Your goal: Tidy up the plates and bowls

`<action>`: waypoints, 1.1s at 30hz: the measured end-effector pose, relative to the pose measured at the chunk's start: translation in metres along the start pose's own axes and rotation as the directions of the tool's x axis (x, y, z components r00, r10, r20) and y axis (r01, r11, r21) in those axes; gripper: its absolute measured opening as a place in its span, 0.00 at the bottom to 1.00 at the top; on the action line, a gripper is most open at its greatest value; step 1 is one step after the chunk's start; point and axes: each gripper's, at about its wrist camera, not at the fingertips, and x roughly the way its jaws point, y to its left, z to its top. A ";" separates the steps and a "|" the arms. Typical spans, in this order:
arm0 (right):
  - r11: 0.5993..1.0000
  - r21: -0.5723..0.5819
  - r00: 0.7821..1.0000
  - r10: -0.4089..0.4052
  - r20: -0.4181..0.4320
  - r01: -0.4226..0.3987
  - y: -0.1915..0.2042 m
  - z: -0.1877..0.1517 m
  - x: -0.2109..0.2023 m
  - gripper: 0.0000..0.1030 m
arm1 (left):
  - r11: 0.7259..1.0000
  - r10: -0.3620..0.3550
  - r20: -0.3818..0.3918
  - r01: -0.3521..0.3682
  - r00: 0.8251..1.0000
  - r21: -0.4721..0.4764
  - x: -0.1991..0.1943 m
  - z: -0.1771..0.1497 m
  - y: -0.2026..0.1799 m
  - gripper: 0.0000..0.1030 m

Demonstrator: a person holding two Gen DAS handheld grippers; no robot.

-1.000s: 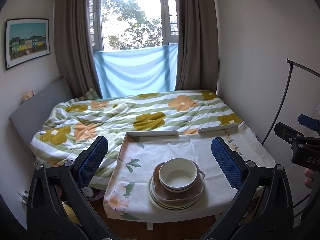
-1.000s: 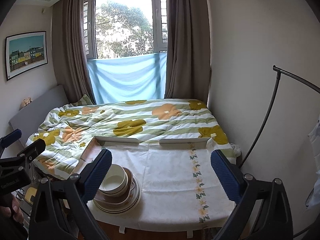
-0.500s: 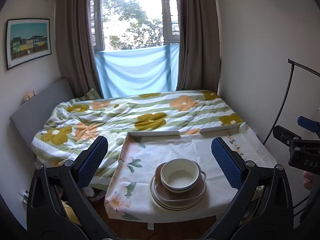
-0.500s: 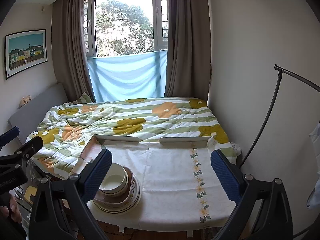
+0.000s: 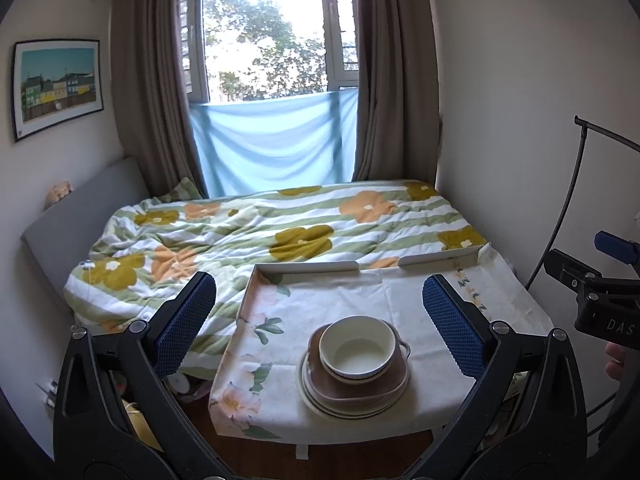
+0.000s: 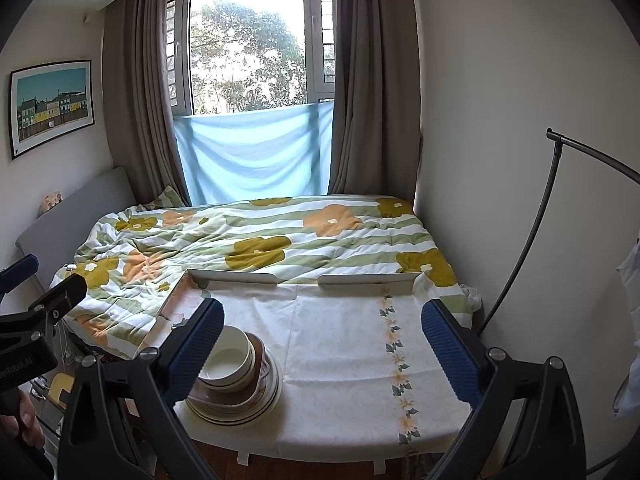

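One stack of dishes stands near the front edge of the cloth-covered table (image 5: 352, 292) (image 6: 340, 344). On top is a cream bowl (image 5: 357, 349) (image 6: 230, 358), under it a brown handled dish (image 5: 360, 390) (image 6: 256, 380), then cream plates (image 5: 316, 398) (image 6: 248, 414). My left gripper (image 5: 320, 320) hovers open, well back from the stack, with nothing between its blue pads. My right gripper (image 6: 322, 338) is open too, empty, to the right of the stack; its left finger hides part of the dishes.
Behind the table lies a bed with a flowered quilt (image 5: 256, 236) (image 6: 256, 240). A raised white rim (image 5: 308, 267) (image 6: 234, 278) runs along the table's far edge. A black curved stand (image 6: 536, 224) rises by the right wall. A hand (image 6: 24, 420) holds the left gripper's handle.
Both views have shifted only slightly. The dishes have not moved and both grippers stay open.
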 end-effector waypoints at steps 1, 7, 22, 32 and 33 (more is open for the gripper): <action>1.000 0.001 1.000 0.001 -0.001 -0.001 0.000 0.000 0.000 0.95 | 1.000 0.001 -0.001 -0.001 1.000 0.000 0.000 0.000 0.000 1.00; 1.000 0.001 1.000 -0.002 0.000 0.002 -0.002 -0.002 -0.001 0.96 | 1.000 0.003 0.001 -0.003 1.000 -0.001 -0.003 0.000 -0.001 1.00; 1.000 0.003 1.000 -0.001 -0.001 0.001 -0.002 -0.003 -0.002 0.96 | 1.000 0.015 0.000 -0.015 1.000 -0.005 -0.012 0.001 -0.001 1.00; 1.000 0.004 1.000 -0.001 -0.003 0.001 -0.003 -0.004 -0.002 0.96 | 0.999 0.022 -0.001 -0.022 1.000 -0.037 -0.009 0.001 0.005 1.00; 1.000 0.004 1.000 -0.001 -0.004 0.001 -0.003 -0.005 -0.002 0.96 | 0.999 0.025 -0.003 -0.025 1.000 -0.038 -0.008 0.001 0.006 1.00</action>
